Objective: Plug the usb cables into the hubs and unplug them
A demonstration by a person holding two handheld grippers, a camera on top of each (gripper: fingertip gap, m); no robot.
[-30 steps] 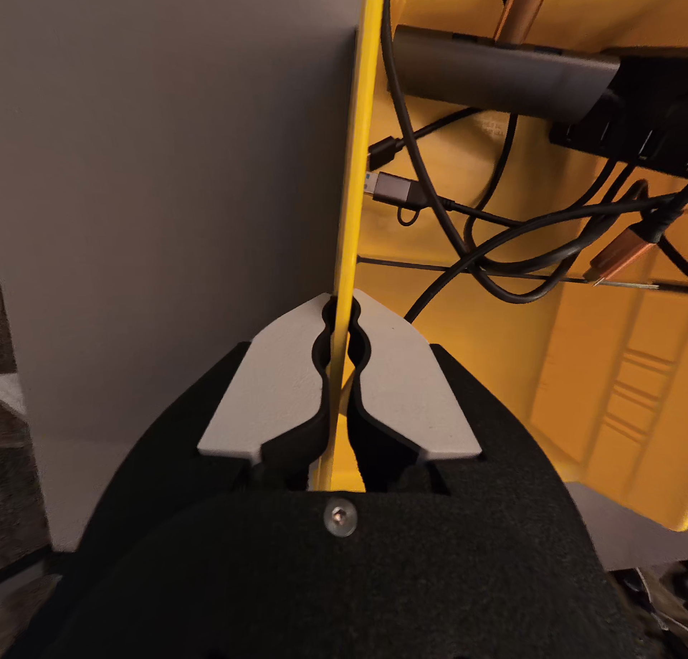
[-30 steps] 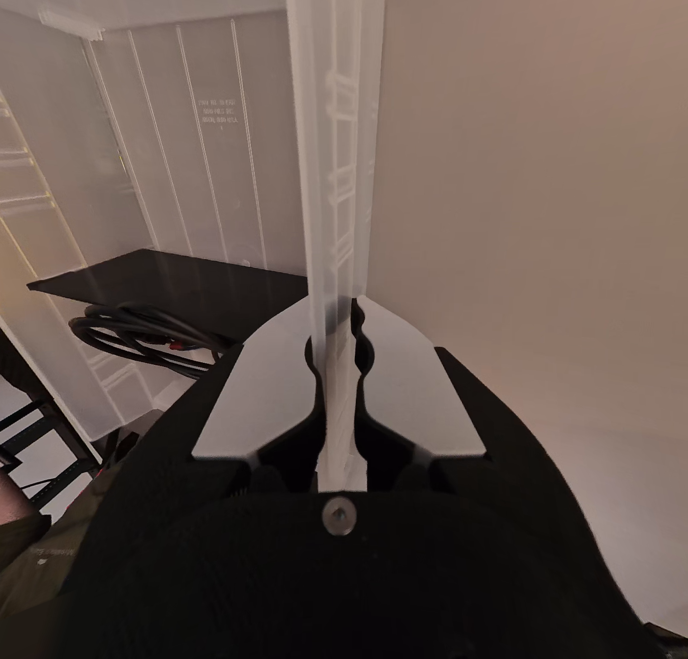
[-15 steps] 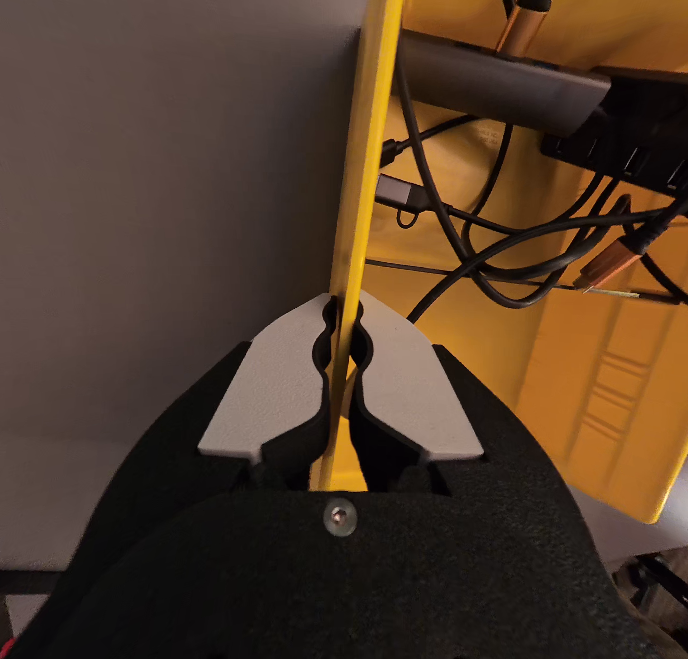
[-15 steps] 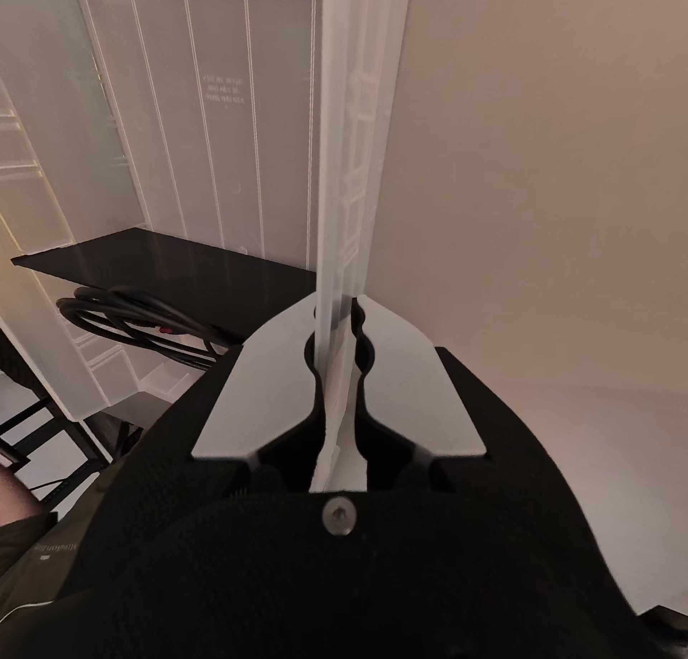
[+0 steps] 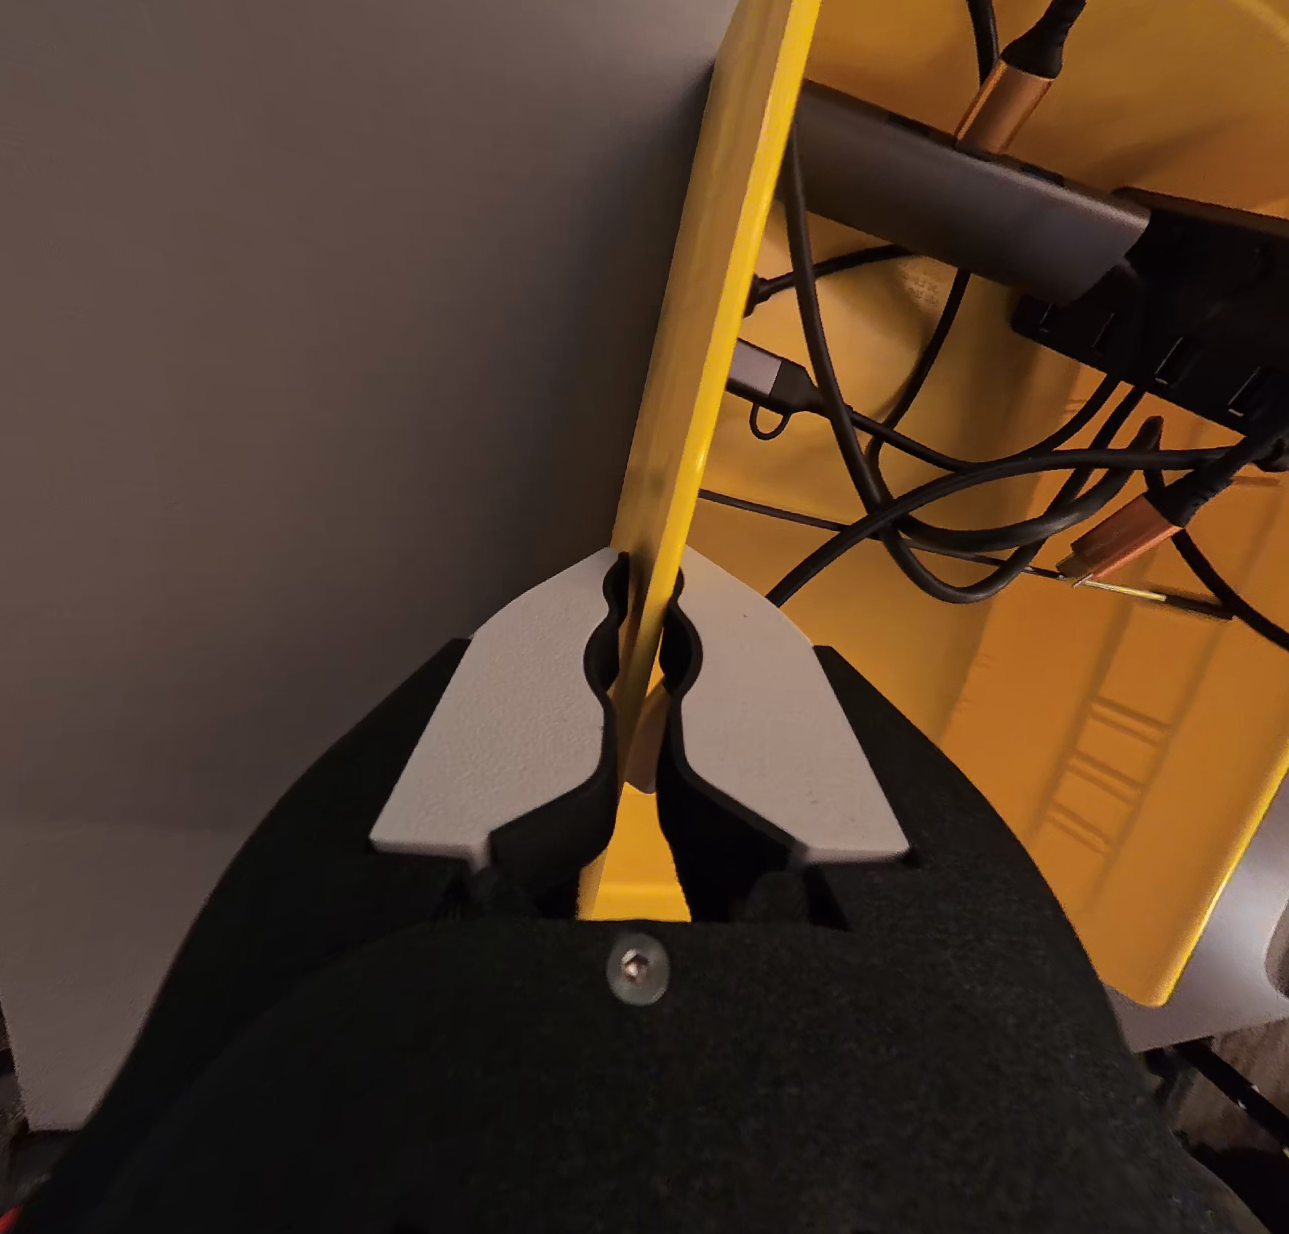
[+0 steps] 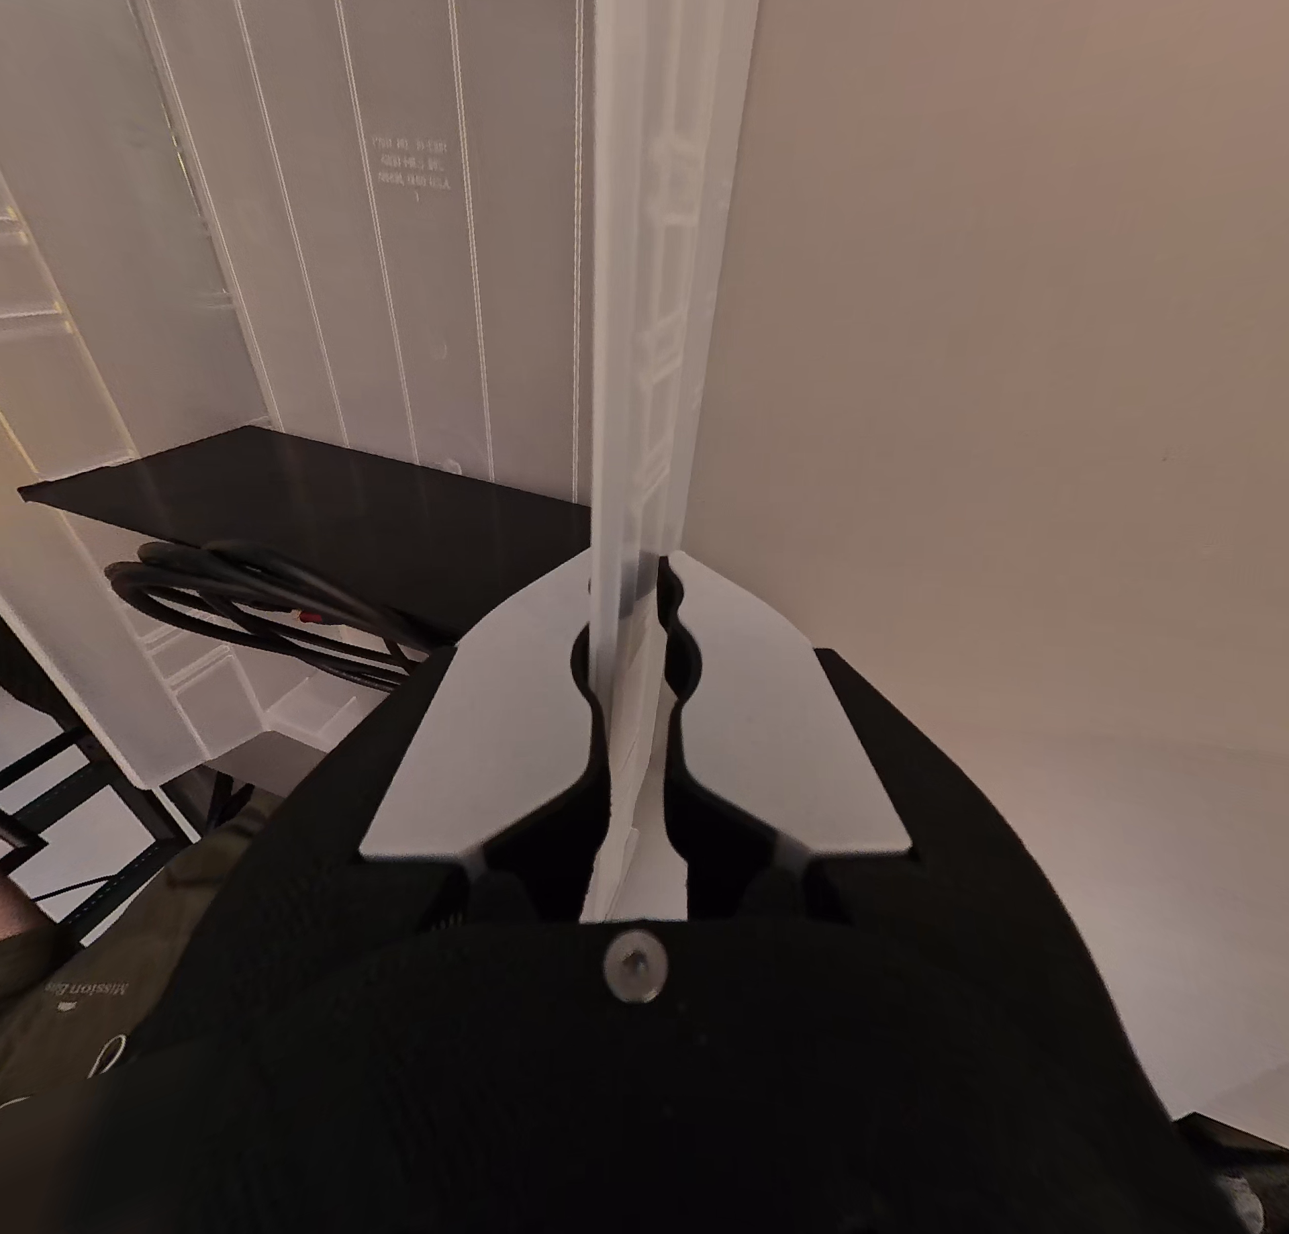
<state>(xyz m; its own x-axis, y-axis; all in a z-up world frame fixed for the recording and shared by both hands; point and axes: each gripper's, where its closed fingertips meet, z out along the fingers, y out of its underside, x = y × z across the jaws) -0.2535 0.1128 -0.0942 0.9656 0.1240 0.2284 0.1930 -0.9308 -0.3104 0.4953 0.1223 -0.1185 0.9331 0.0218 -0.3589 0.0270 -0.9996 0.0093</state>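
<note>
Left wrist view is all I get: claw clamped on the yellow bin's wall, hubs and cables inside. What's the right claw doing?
Observer: The right claw is shut on the upright wall of a clear plastic bin.
Operator: Anything in that bin?
Observer: A coil of black cable shows at its lower left. I cannot tell whether it is inside or behind the clear wall.
Operator: Any hubs there?
Observer: None that I can make out, only a flat black panel just above the coil.

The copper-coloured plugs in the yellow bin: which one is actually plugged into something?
The upper copper plug, standing in the grey hub. The lower copper plug hangs loose among the black cables, its tip bare.
</note>
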